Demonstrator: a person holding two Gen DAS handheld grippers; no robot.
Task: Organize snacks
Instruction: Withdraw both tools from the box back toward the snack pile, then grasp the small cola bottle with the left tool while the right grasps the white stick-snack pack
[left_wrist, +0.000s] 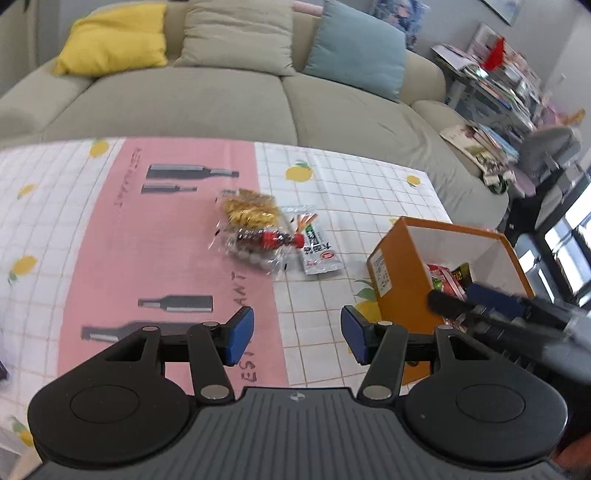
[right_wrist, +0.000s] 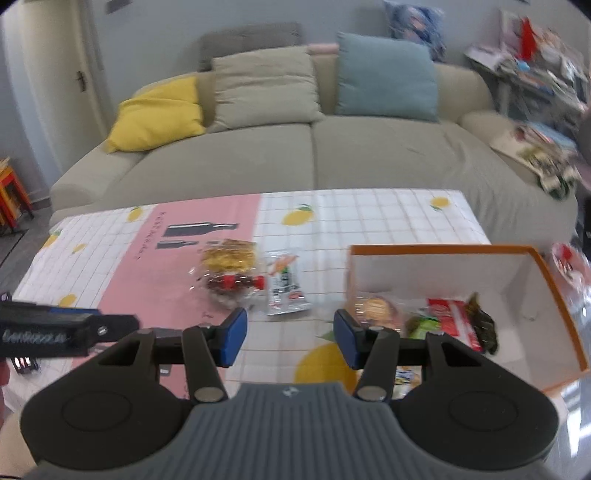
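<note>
**Left wrist view: three snacks left on bench, both tongs empty**

Left wrist cam shows left tongs (left_wrist: 297, 334) w/ pads apart, nothing btwn them, hovering over the tablecloth-covered bench (left_wrist: 110, 236). Right tongs (right_wrist: 290, 338) likewise apart & empty.

Remaining snacks sit in a tight cluster mid-bench, ahead of both tongs: yellow snack bag (left_wrist: 249, 210) farthest, cola-bottle candy pack (left_wrist: 264, 242) touching its near edge, white stick-snack sachet (left_wrist: 314, 240) just beside, on the box side. Orange box (left_wrist: 399, 280) stands right of the cluster and already holds several packets.

Key relation: the cluster lies ahead of the left tongs, slightly toward the box; in right wrist cam it's ahead-left of the right tongs. Left hand looks about as near; hard to tell.

Axes: cola pack's long axis runs crosswise, red cap pointing toward the sachet/box. Sachet's long axis runs roughly away from the tongs, tilted. Crosswise pack prob. suits the jaws as they stand.
</note>
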